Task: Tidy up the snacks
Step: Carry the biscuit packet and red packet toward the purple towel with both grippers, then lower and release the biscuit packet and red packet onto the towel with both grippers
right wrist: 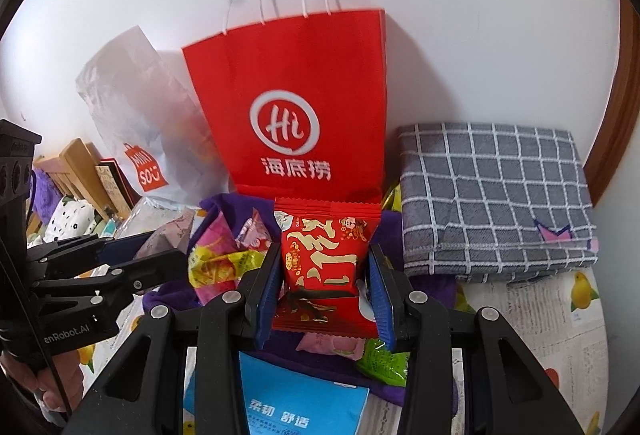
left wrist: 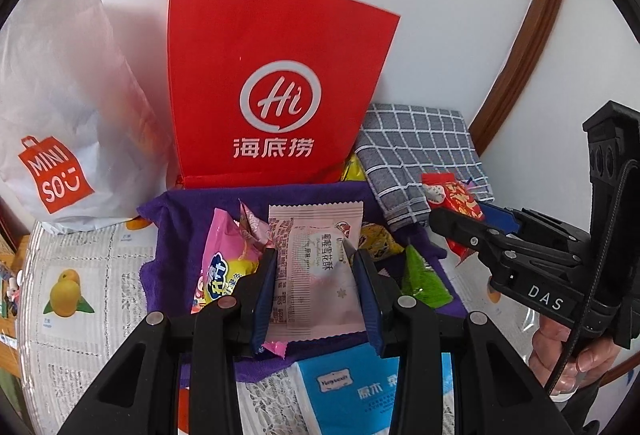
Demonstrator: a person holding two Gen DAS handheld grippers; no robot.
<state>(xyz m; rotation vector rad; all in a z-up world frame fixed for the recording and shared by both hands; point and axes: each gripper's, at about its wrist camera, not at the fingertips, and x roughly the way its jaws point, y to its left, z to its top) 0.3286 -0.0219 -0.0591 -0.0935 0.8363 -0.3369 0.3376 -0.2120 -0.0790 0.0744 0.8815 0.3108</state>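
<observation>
In the left wrist view, the left gripper (left wrist: 316,275) is clenched on a pale pink snack packet (left wrist: 316,267), its blue pads pressing both long edges; the packet stands upright between them, above the purple cloth (left wrist: 180,219). Straight ahead stands the red paper bag (left wrist: 276,75). To its right the right gripper (left wrist: 460,231) carries a red snack packet (left wrist: 456,199), a hand (left wrist: 560,351) on its handle.

In the right wrist view, the right gripper (right wrist: 324,275) grips the red snack packet (right wrist: 324,259) by both sides, tilted downward toward the cloth (right wrist: 224,207), the red bag (right wrist: 296,95) just beyond. The left gripper (right wrist: 132,259) is at its left.

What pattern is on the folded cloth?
Grey with white checks; the cloth shows best in the right wrist view.
</observation>
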